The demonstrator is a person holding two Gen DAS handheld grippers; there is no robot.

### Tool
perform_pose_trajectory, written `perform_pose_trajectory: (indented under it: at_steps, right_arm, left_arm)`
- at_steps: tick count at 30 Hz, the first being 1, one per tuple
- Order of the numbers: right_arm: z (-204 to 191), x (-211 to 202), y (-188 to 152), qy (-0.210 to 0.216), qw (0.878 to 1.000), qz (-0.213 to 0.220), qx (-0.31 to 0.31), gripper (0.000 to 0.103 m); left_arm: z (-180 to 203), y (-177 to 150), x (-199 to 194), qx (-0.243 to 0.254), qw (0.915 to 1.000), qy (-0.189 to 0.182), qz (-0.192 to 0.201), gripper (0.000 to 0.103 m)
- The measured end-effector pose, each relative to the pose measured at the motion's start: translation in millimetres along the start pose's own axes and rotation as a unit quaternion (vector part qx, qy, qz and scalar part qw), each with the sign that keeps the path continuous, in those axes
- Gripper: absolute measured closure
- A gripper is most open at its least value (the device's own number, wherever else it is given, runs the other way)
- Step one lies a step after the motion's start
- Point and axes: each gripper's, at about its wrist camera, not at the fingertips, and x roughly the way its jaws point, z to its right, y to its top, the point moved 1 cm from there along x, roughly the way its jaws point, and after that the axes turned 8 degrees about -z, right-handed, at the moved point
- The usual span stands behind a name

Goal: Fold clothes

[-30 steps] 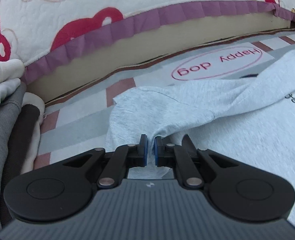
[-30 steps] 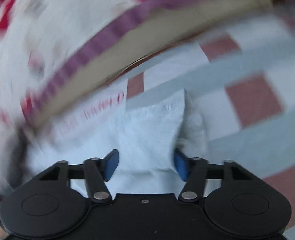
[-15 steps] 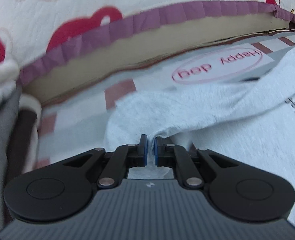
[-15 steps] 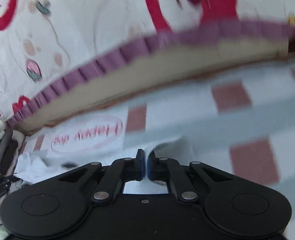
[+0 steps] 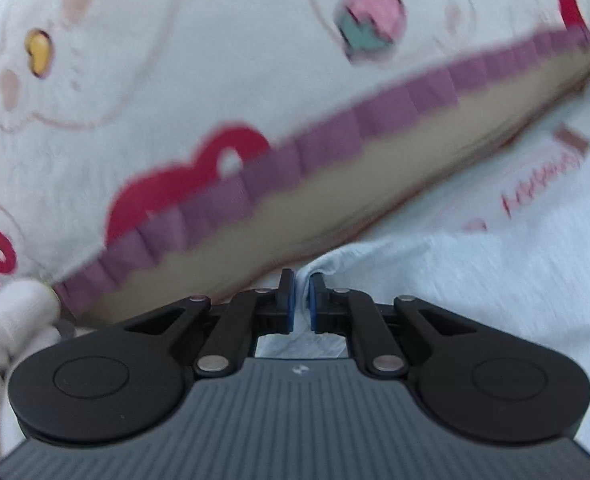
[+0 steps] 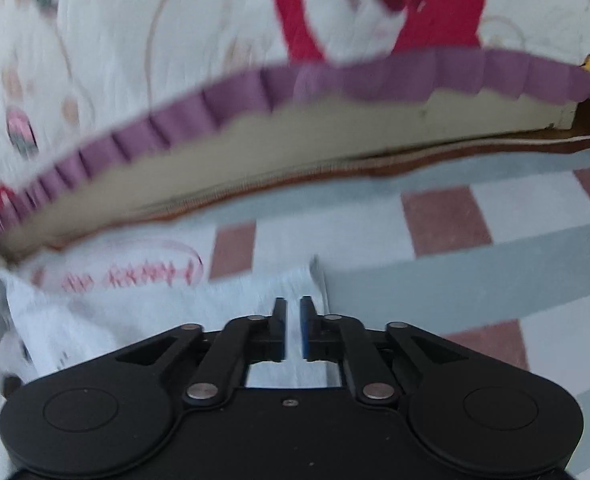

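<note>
A light grey sweatshirt (image 5: pixel 495 264) lies on a checked mat. My left gripper (image 5: pixel 301 298) is shut on a fold of its edge, which bunches up between the blue pads. In the right wrist view the same sweatshirt (image 6: pixel 167 320) spreads to the left, and my right gripper (image 6: pixel 293 328) is shut on its edge near the corner. Both views are blurred by motion. The garment stretches between the two grippers.
A white quilt with red cartoon prints and a purple frill (image 5: pixel 255 184) hangs over the bed edge behind; it also shows in the right wrist view (image 6: pixel 335 80). The mat (image 6: pixel 475 280) has grey bands and red-brown squares. A white cloth pile (image 5: pixel 11 320) sits at the left.
My right gripper closed from open onto the sweatshirt edge. Both grippers have lifted and moved toward the bed with the cloth; the left view now tilts up at the quilt.
</note>
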Motion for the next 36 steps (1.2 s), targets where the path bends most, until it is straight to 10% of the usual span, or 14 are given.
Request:
perform_pose_trajectory:
  at_steps: [8, 11, 12, 13, 18, 24, 27, 32, 36]
  right_arm:
    - [-11, 42, 3, -0.059, 0.998, 0.007, -0.028, 0.026]
    - [-25, 50, -4, -0.064, 0.995, 0.032, -0.066, 0.041]
    - [-34, 50, -8, -0.071, 0.993, 0.038, -0.091, 0.083]
    - [-41, 43, -9, -0.088, 0.989, 0.058, -0.107, 0.098]
    - [-55, -5, -4, -0.156, 0.966, 0.166, -0.125, 0.098]
    - [-44, -27, 22, -0.187, 0.958, 0.183, -0.118, 0.099]
    - [-50, -12, 23, -0.215, 0.953, 0.168, -0.134, 0.098]
    - [-68, 8, 1, -0.262, 0.947, 0.123, -0.143, 0.084]
    - [-107, 1, -27, -0.187, 0.960, 0.110, -0.174, 0.066]
  left_arm:
    - [-6, -35, 24, -0.084, 0.9946, -0.037, -0.047, 0.096]
    - [-14, -39, 25, -0.120, 0.9894, -0.061, -0.056, 0.096]
    - [-13, -40, 23, -0.111, 0.9906, -0.059, -0.054, 0.096]
    - [-10, -39, 19, -0.089, 0.9937, -0.048, -0.048, 0.096]
    - [-6, -8, 13, -0.058, 0.9980, -0.017, -0.018, 0.096]
    - [-8, 38, 14, -0.058, 0.9982, 0.004, 0.014, 0.094]
    - [-4, 58, 43, -0.098, 0.9942, 0.044, -0.007, 0.058]
    - [-35, 38, 65, -0.227, 0.9714, -0.052, -0.043, 0.049]
    - [-49, 7, 32, -0.159, 0.9827, -0.089, -0.033, 0.049]
